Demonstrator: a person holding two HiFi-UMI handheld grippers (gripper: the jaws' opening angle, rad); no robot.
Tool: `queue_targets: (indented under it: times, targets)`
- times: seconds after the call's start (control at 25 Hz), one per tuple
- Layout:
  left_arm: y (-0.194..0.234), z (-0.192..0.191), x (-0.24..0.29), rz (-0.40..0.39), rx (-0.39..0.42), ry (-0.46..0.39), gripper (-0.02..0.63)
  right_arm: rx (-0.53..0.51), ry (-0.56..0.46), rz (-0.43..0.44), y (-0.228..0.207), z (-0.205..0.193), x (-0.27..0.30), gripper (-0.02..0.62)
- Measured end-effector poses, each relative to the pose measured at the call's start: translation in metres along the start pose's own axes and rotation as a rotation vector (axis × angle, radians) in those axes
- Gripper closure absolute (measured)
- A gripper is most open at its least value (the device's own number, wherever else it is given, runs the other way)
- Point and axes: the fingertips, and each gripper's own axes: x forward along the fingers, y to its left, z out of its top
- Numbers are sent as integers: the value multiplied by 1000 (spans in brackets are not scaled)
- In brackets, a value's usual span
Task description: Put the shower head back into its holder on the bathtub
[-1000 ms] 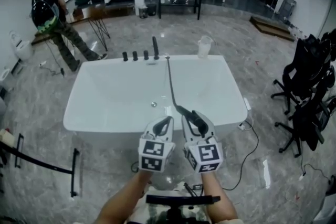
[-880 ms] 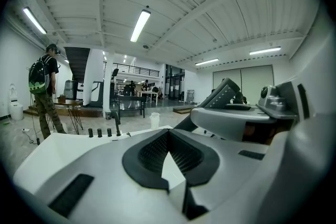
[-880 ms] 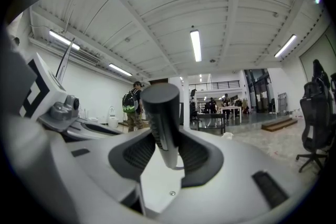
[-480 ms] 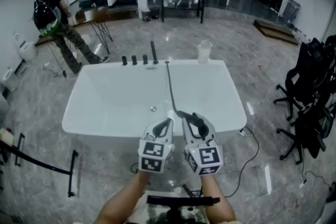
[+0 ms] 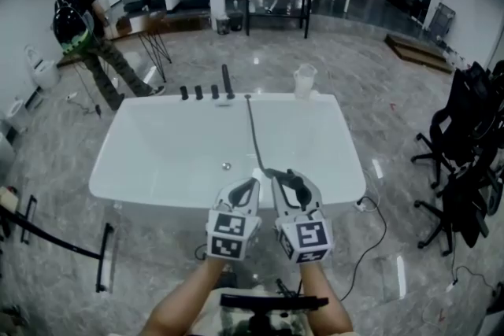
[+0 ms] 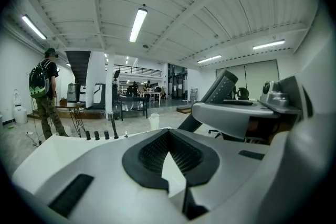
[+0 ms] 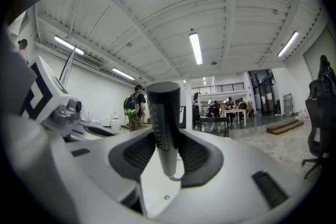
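Shower head [image 7: 164, 118] upright, clamped in my right gripper [image 5: 289, 182]; left gripper [image 5: 246, 190] closed, empty; fittings [image 5: 206, 91] dead ahead, bathtub [image 5: 157, 145] far rim.

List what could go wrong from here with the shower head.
1. The right gripper holds the shower head by its round body; it might slip or twist.
2. The hose trails across the bathtub and may snag or tug.
3. The container on the far rim could get knocked.
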Motion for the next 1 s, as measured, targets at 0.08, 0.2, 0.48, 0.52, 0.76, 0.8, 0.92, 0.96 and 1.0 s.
queue_targets:
  times: [0.08, 0.2, 0.48, 0.52, 0.76, 0.8, 0.92, 0.96, 1.0]
  targets:
    - [-2, 0, 4, -1, 0, 0, 601, -6, -3, 1, -4, 0, 1, 454]
    - [-3, 2, 10, -3, 3, -5, 601, -20, -7, 3, -8, 3, 5, 456]
    - [2, 7, 32, -7, -1, -17, 601, -52, -8, 14, -17, 3, 22, 456]
    - [5, 7, 34, -7, -3, -17, 601, -52, -8, 13, -17, 4, 25, 456]
    - [19, 10, 50, 3, -16, -15, 601, -63, -3, 20, -25, 5, 43, 456]
    - [22, 10, 52, 3, -17, -14, 601, -65, -3, 18, -27, 5, 47, 456]
    - [34, 9, 60, 3, -23, -6, 601, -76, -2, 15, -29, 9, 62, 456]
    - [38, 9, 63, 1, -25, -3, 601, -82, -1, 16, -30, 10, 68, 456]
    - [41, 9, 67, -2, -25, 0, 601, -89, -4, 17, -32, 12, 73, 456]
